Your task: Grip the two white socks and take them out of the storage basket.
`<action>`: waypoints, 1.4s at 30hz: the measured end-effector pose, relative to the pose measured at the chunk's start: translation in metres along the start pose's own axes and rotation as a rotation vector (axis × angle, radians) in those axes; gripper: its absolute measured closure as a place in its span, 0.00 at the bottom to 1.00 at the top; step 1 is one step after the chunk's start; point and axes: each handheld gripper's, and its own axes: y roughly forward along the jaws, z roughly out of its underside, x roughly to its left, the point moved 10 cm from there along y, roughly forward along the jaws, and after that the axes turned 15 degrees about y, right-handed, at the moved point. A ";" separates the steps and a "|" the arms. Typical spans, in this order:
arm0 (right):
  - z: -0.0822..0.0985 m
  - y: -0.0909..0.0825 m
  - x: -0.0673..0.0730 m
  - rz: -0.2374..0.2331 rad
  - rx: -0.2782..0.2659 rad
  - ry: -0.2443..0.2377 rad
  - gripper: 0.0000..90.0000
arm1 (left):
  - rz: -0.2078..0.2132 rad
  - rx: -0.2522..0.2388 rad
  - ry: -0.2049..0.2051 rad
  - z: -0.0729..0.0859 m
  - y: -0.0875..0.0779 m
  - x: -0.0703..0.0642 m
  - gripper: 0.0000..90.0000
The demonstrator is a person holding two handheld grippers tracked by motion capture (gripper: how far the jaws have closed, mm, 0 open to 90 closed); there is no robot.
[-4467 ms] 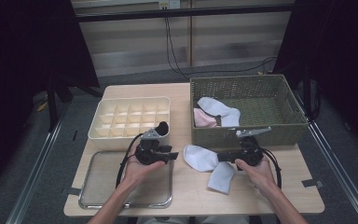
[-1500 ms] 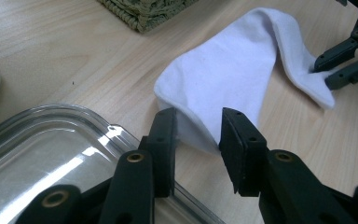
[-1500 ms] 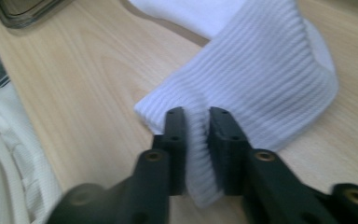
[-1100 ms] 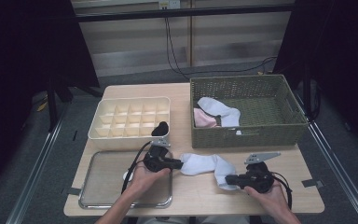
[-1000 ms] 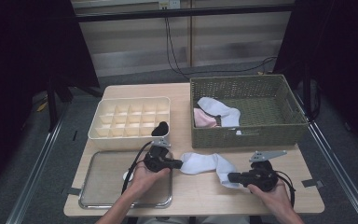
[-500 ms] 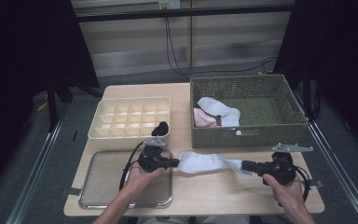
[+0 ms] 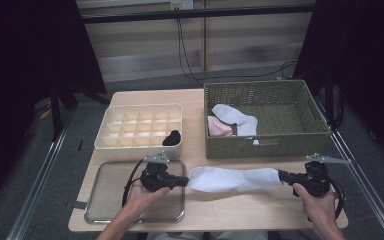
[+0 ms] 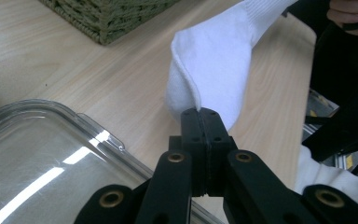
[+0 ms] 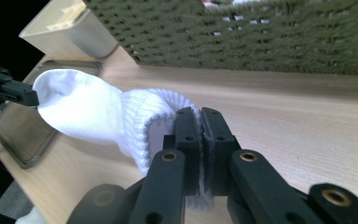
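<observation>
Sock (image 7: 235, 179) white, ribbed cuff – basket (image 7: 275, 141) olive-green weave. Divider box (image 7: 140, 131) cream, grippers' jaws black.

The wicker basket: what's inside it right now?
In the wicker basket lie a white sock and a pink cloth, partly under the sock. The near wall hides the floor behind it.

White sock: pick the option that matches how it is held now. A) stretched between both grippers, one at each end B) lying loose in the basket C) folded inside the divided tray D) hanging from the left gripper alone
A: the white sock is pulled out above the table, with the left gripper shut on one end and the right gripper shut on the ribbed cuff.
</observation>
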 end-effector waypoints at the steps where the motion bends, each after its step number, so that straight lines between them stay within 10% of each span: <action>1: 0.002 0.004 -0.003 0.005 0.008 0.005 0.96 | -0.001 0.005 0.000 0.001 0.003 0.001 1.00; 9: 0.001 0.024 -0.026 0.095 0.041 -0.024 0.90 | -0.040 0.034 -0.014 0.005 0.015 0.014 1.00; 20: 0.000 0.019 -0.032 0.104 0.022 -0.021 0.77 | -0.051 0.039 -0.024 0.008 0.014 0.018 0.99; 33: 0.012 0.038 -0.039 0.160 0.105 -0.054 0.73 | -0.100 0.057 -0.047 0.005 0.017 0.037 0.74; 42: 0.016 0.044 -0.040 0.194 0.118 -0.100 0.79 | -0.089 0.087 -0.052 0.011 0.021 0.038 0.94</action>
